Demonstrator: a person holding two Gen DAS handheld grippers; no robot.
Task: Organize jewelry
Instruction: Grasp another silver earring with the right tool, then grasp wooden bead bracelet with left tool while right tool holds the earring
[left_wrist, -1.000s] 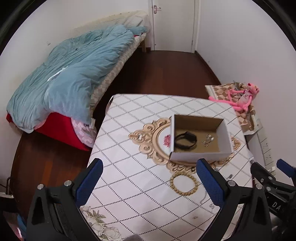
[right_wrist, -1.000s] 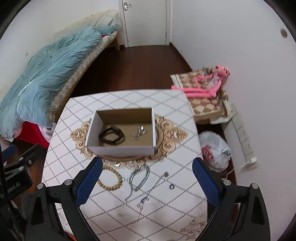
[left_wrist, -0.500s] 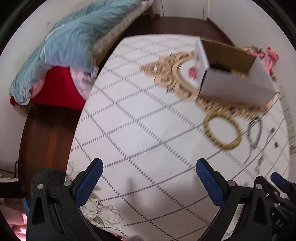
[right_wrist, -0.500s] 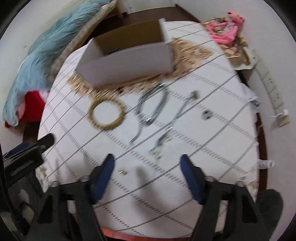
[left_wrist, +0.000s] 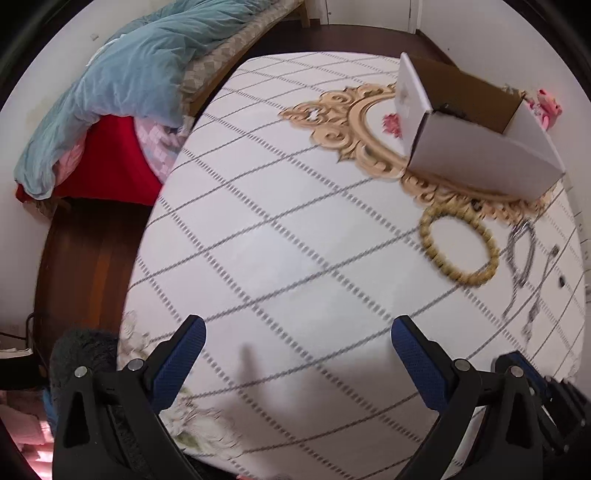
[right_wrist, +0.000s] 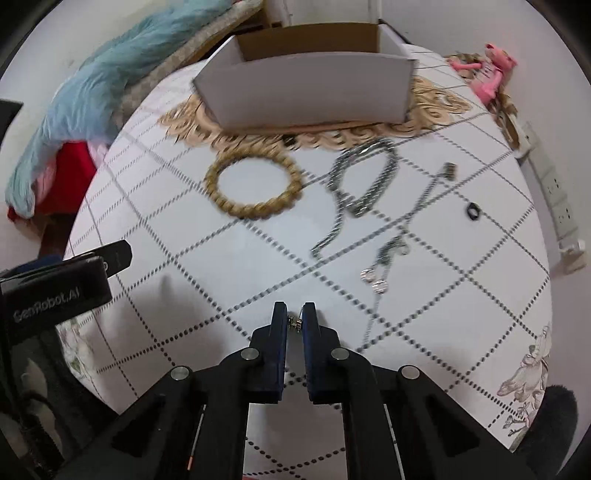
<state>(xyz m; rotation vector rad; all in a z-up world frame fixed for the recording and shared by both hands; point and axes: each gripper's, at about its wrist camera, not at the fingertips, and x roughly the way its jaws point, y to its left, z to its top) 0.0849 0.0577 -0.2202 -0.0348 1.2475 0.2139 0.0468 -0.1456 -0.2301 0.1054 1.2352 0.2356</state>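
Between my right gripper (right_wrist: 294, 320) fingertips: tiny metal piece (right_wrist: 294, 323), probably earring, pinched; light, slippery, needs gentle centred squeeze. Left gripper (left_wrist: 297, 334) wide apart, empty.

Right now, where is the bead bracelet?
Right wrist view: the bead bracelet lies on the table, in front of the box, left of the silver chain.

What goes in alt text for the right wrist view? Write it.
The right tool pinches a small metal earring just above the patterned tablecloth. Beyond lie a gold beaded bracelet, silver chains and a small dark ring, before an open cardboard box.
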